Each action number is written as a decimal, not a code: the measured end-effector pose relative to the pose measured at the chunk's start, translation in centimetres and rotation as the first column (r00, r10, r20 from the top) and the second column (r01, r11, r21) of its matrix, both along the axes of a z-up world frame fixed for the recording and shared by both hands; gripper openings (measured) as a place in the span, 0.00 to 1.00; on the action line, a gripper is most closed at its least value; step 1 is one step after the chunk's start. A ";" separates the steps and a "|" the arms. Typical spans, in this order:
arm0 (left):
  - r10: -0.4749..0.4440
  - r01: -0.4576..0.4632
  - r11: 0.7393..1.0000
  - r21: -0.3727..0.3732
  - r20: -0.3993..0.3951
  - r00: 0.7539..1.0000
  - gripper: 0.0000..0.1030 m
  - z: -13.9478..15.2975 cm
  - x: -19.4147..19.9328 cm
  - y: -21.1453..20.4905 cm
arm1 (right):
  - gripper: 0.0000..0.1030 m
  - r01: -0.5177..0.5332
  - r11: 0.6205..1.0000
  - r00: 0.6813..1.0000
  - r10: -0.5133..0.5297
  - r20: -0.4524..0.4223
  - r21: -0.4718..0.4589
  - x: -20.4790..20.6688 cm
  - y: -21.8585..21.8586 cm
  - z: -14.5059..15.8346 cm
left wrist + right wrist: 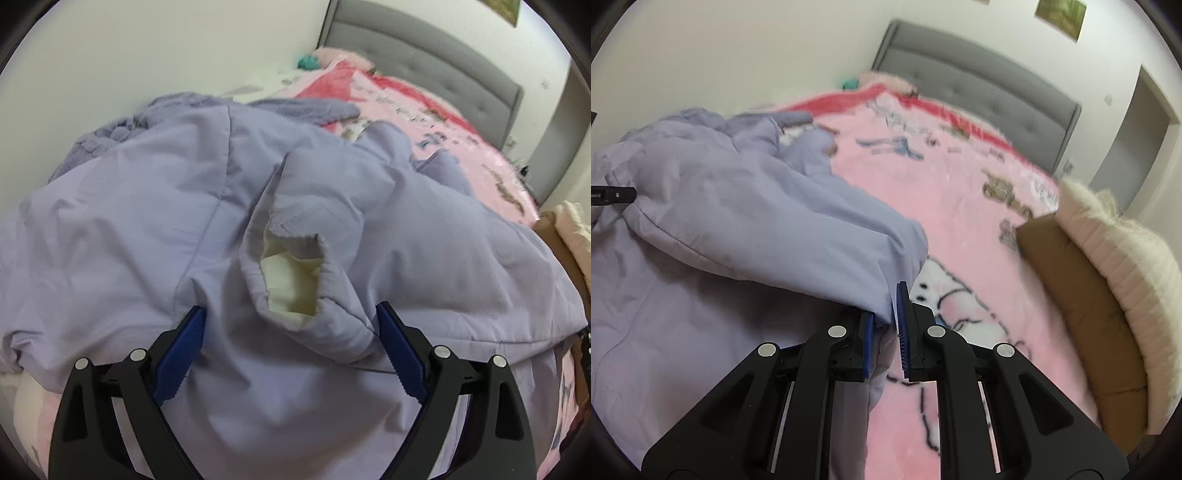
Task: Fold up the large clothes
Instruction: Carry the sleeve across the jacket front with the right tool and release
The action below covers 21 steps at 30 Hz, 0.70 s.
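A: Currently, where is the jacket point(147, 229)?

B: It lies in a heap on the pink blanket point(461, 140) covering the bed. The shell is lilac and padded. One cuff point(291, 280) faces the left wrist camera, and its cream lining is visible inside the opening.

A: State of the left gripper point(291, 325)?

B: Spread wide. Its blue pads stand on either side of the cuff. The left pad touches a fold of the shell; whether the right pad touches the cloth cannot be told. Neither pad squeezes the cuff.

A: State of the right gripper point(888, 314)?

B: Pressed nearly together, pinching a lilac edge of the jacket point(738, 221). The cloth sits between the two pads at the tips. A narrow gap remains lower down between the fingers.

A: Which part of the jacket is pinched there?

B: A folded end of it, possibly a sleeve; the frame is blurred, so this cannot be confirmed. It rises from the heap on the left toward the pads.

A: Other items on the bed?

B: A brown cushion point(1082, 306) and a cream fluffy cushion point(1119, 258) lie at the right edge. A grey knit garment point(110, 129) sits behind the jacket, near the wall. A grey padded headboard point(979, 88) stands at the far end.
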<state>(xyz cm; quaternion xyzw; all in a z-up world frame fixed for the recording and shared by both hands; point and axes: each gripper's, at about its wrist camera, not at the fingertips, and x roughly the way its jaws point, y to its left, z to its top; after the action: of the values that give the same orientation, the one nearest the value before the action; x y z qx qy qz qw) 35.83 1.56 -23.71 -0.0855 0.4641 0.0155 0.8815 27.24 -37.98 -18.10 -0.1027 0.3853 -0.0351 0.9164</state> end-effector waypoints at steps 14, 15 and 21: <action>-0.052 0.054 0.997 0.055 -0.037 0.998 0.90 -0.9 0.4 -0.8 | 0.52 0.036 0.998 0.999 -0.037 -0.008 -0.057 -1.8 -1.4 -6.3; -0.045 0.048 0.998 0.052 -0.044 0.998 0.90 -1.0 0.5 -0.9 | 0.44 0.030 0.996 0.999 -0.032 -0.014 -0.089 -1.3 -0.7 -6.5; -0.005 0.008 0.997 0.080 -0.042 0.999 0.90 -0.7 0.7 -1.6 | 0.09 0.111 0.986 0.991 -0.101 0.083 -0.127 -2.1 -1.1 -2.5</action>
<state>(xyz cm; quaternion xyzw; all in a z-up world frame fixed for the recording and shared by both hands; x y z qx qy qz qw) 36.49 -0.02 -24.45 -0.0483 0.4818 0.0331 0.8743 25.17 -39.05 -20.56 -0.1406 0.3520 -0.1128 0.9185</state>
